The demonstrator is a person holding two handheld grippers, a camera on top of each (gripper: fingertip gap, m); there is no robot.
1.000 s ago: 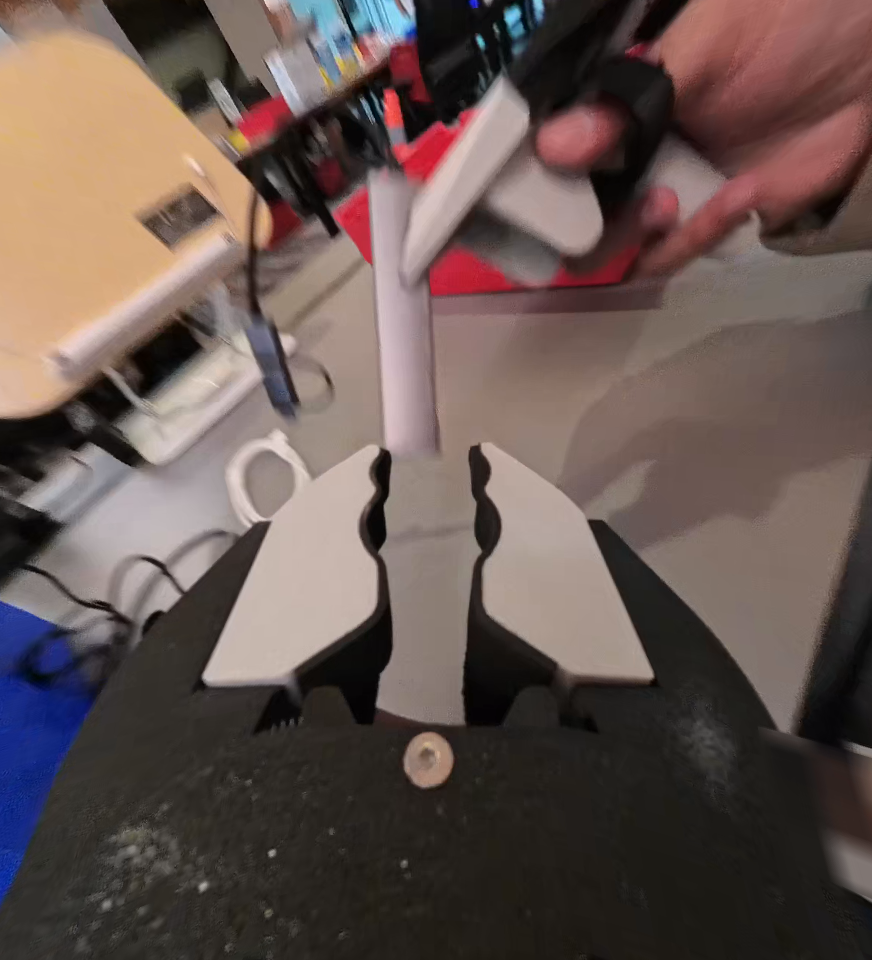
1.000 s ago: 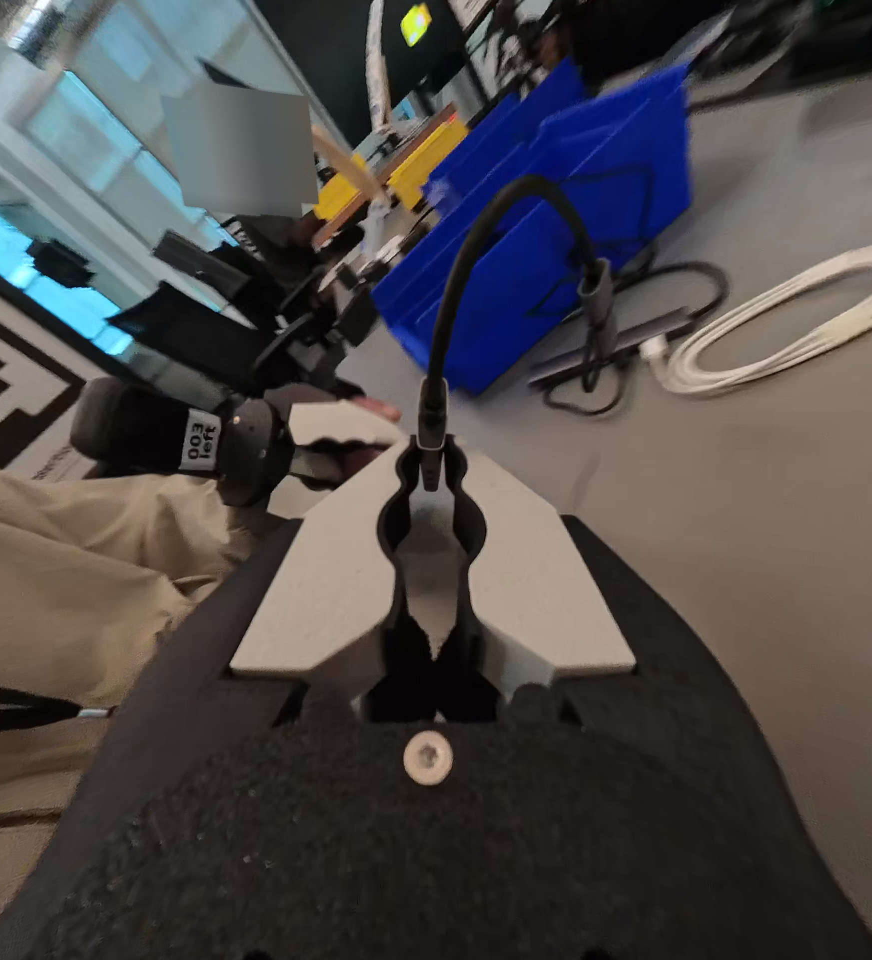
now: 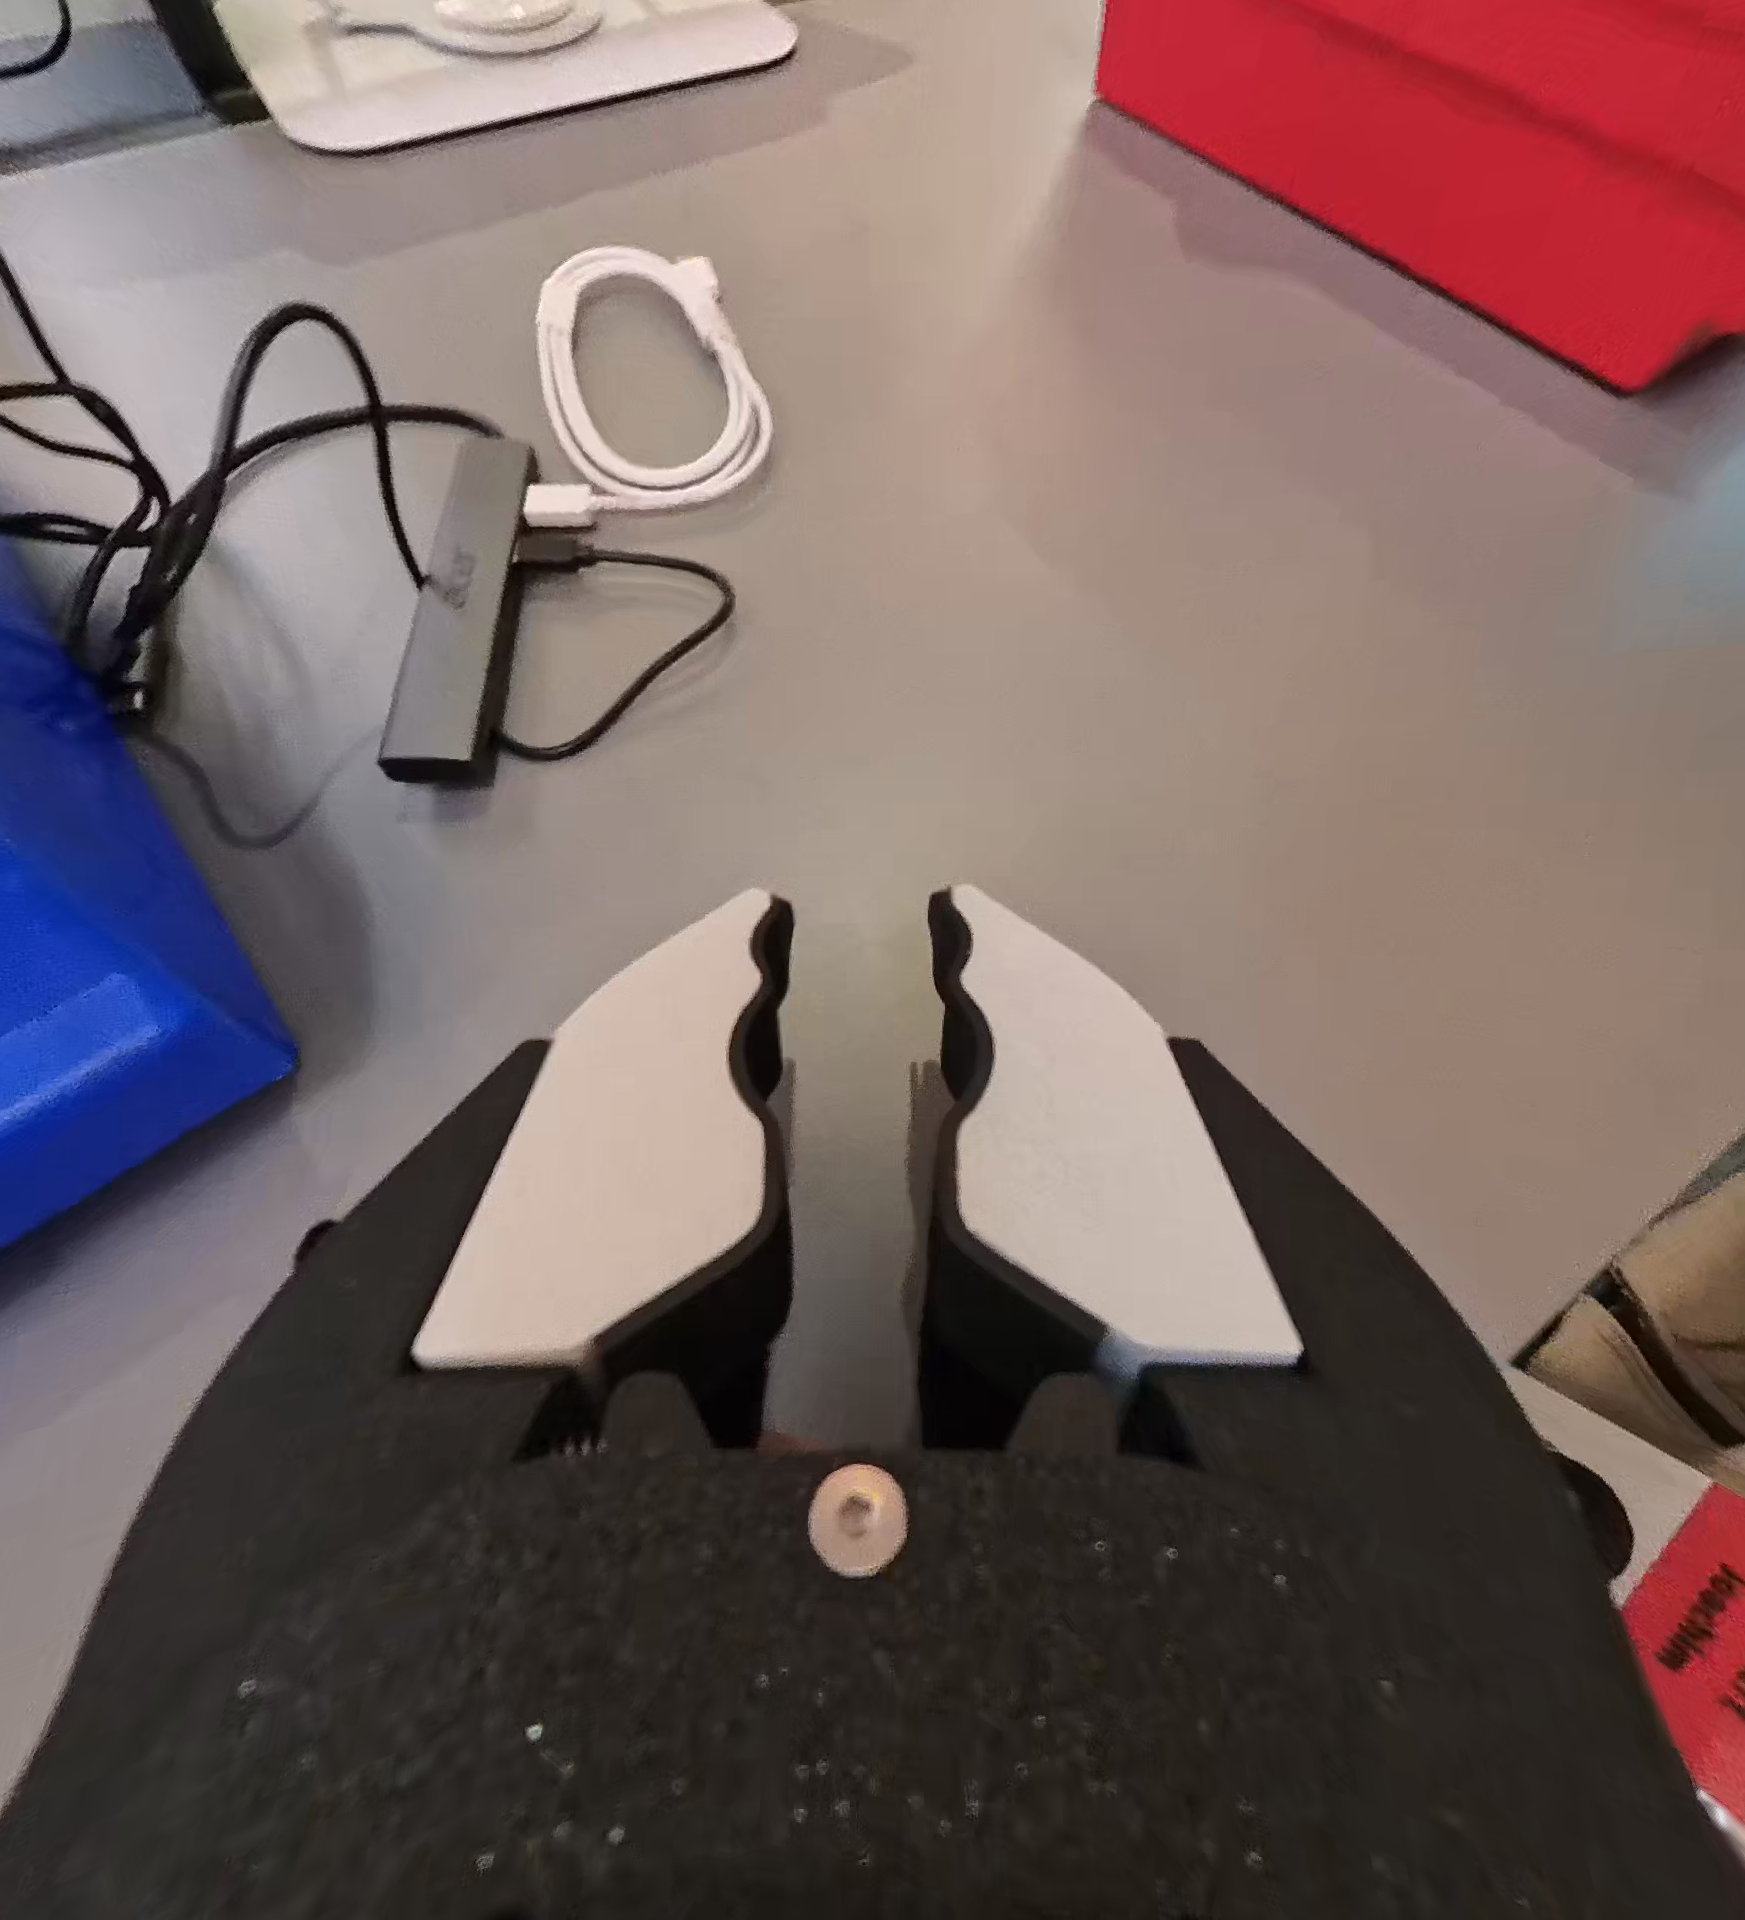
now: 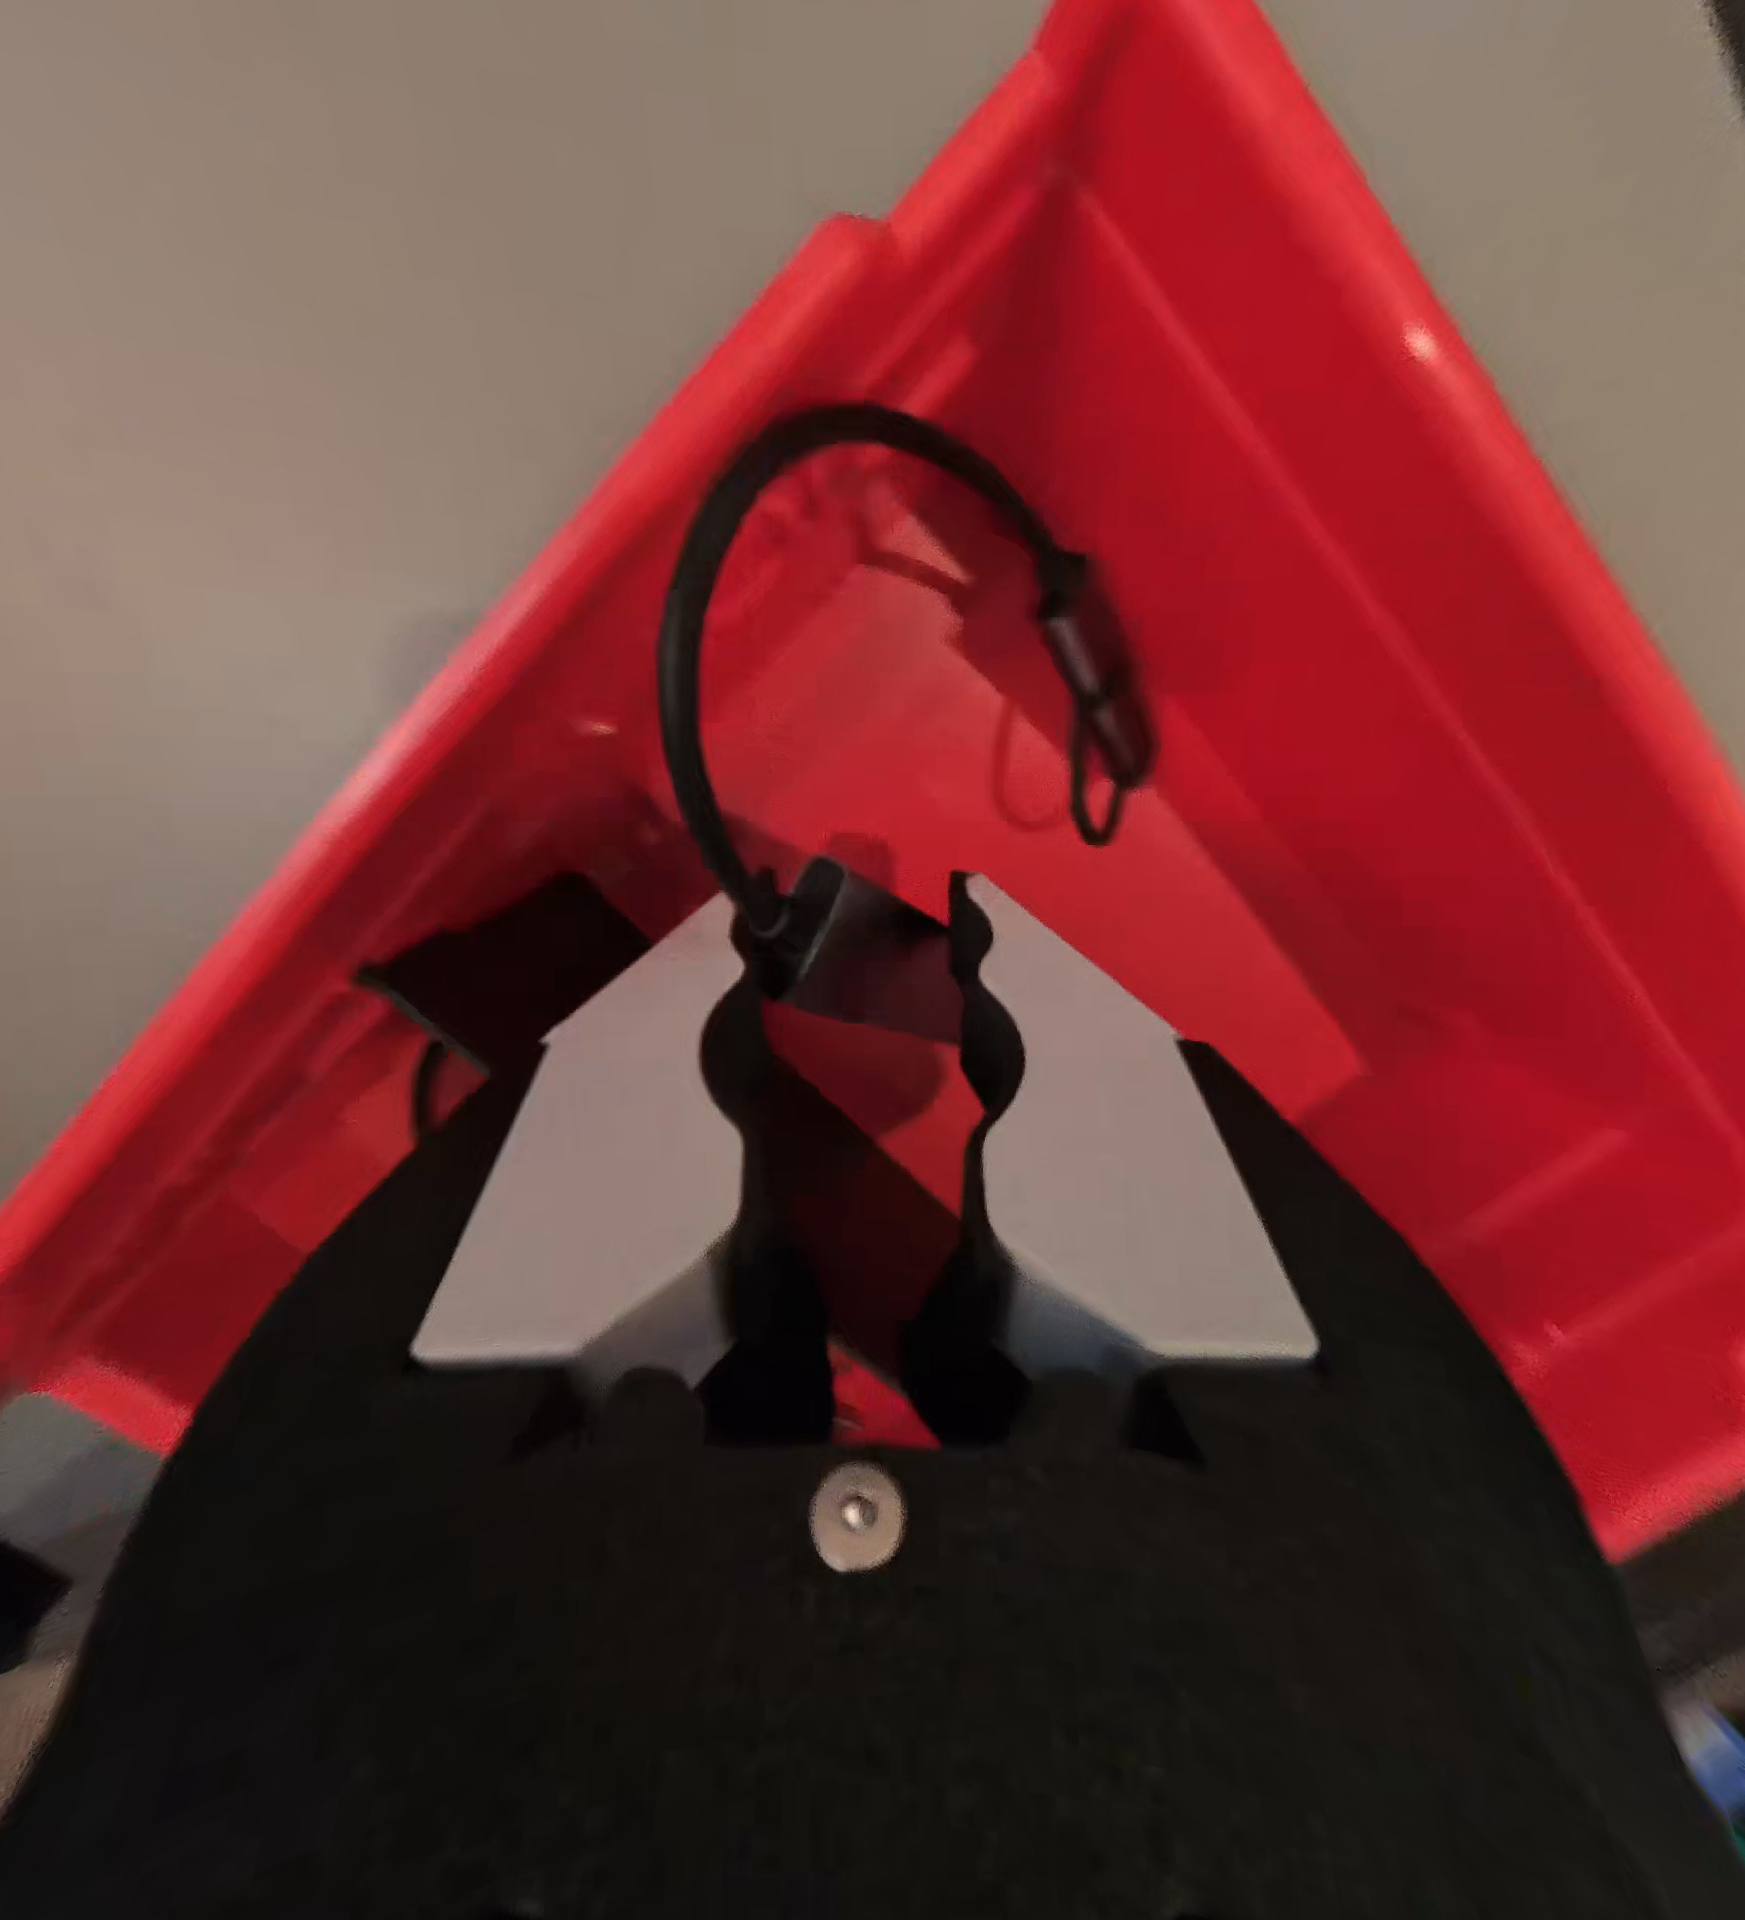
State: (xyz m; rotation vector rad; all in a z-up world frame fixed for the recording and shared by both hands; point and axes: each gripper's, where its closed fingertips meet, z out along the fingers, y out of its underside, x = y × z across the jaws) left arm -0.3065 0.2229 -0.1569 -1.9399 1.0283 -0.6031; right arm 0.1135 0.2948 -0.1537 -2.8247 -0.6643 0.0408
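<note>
The left tongs [image 3: 860, 904] hover spread and empty above the grey surface [image 3: 1107, 540], with a dark hub [image 3: 460, 613], its black cords and a coiled white cable [image 3: 655, 400] ahead to the left beside a blue bin [image 3: 47, 935]. The right tongs [image 4: 860, 904] sit over the red bin [image 4: 1367, 727]. A short black cable [image 4: 743, 623] arcs up from its plug between the fingers; through the blur, the tongs seem parted rather than pinching it.
</note>
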